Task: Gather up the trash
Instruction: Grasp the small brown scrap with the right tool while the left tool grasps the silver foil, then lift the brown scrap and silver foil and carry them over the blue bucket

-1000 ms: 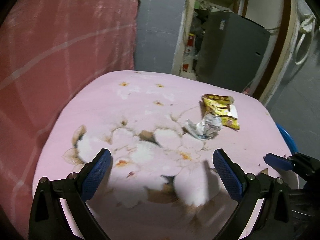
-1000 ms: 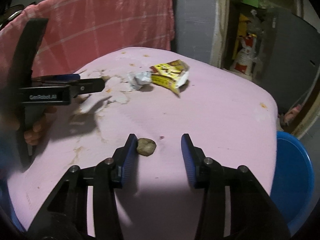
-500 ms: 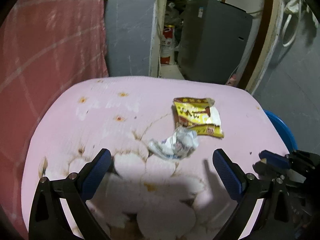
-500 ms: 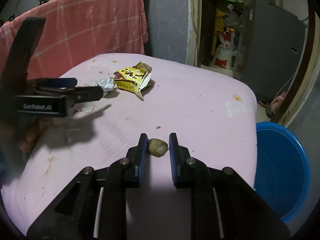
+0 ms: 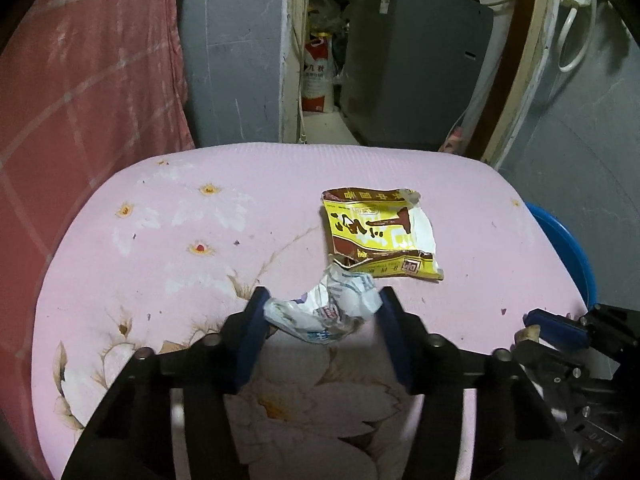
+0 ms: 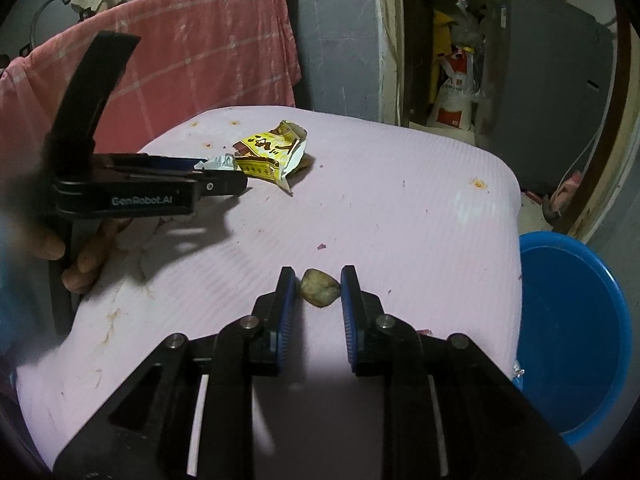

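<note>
a pink flowered cloth (image 5: 224, 240) covers a table. behind it hangs a red checked cloth (image 5: 80, 92), with a grey wall, a grey appliance (image 5: 412, 72) and a white sack (image 5: 318, 80) farther back. a blue basin (image 6: 572, 332) sits low at the table's right edge.

a yellow snack wrapper (image 5: 380, 236) lies flat toward the far middle of the table, its near edge just touching a crumpled white wrapper (image 5: 328, 308). nothing blocks either piece.

the left gripper (image 5: 320, 312) has its blue pads on both sides of the crumpled white wrapper; the jaws are closing and the pads appear to touch its left and right edges. seen from the right wrist view, a hand (image 6: 80, 256) grips this tool's handle at the left.

the right gripper (image 6: 318, 292) is at the near middle of the table, jaws narrow, with a small brown lump (image 6: 320, 286) between the tips. the right pad seems to touch it; a thin gap shows at the left pad, so a firm hold is uncertain.
</note>
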`<state>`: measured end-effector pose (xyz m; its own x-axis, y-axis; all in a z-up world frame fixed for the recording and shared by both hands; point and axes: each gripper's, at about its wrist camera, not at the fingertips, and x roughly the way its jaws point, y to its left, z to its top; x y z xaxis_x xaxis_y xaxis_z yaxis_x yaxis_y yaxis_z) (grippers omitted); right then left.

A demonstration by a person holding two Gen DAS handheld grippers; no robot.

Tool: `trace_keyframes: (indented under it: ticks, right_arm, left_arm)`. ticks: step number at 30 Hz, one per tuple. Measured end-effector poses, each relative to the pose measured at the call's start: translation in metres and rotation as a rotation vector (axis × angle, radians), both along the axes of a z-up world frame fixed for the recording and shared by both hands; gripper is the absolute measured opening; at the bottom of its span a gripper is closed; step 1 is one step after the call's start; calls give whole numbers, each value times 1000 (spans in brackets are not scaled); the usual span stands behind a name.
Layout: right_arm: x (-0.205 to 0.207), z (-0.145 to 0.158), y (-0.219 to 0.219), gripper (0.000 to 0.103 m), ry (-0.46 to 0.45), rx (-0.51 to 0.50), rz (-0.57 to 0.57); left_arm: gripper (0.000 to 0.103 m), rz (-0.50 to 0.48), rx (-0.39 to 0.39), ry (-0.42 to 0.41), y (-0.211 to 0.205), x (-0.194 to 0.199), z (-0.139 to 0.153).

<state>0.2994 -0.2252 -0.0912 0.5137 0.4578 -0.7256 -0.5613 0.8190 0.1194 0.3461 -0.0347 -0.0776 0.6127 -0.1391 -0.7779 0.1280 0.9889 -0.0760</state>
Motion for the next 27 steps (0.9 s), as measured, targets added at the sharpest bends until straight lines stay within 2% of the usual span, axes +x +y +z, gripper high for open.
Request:
trace_keyframes:
  ticks: [3, 8, 11, 19, 27]
  right_arm:
    - [0, -1, 2, 23, 3, 6, -11]
    - [-2, -2, 2, 21, 4, 21, -31]
    - [-3, -1, 1, 20, -3, 30, -38]
    - [-8, 2, -2, 20, -37, 48, -49]
    - [-19, 32, -21, 20, -206, 123, -131]
  left_arm:
    - [32, -8, -5, -4, -1, -3, 1]
    - [24, -12, -4, -6, -6, -14, 3]
    - [22, -13, -37, 0, -8, -22, 5]
    - [18, -31, -63, -39, -17, -47, 13]
    - [18, -30, -123, -152, -26, -62, 30]
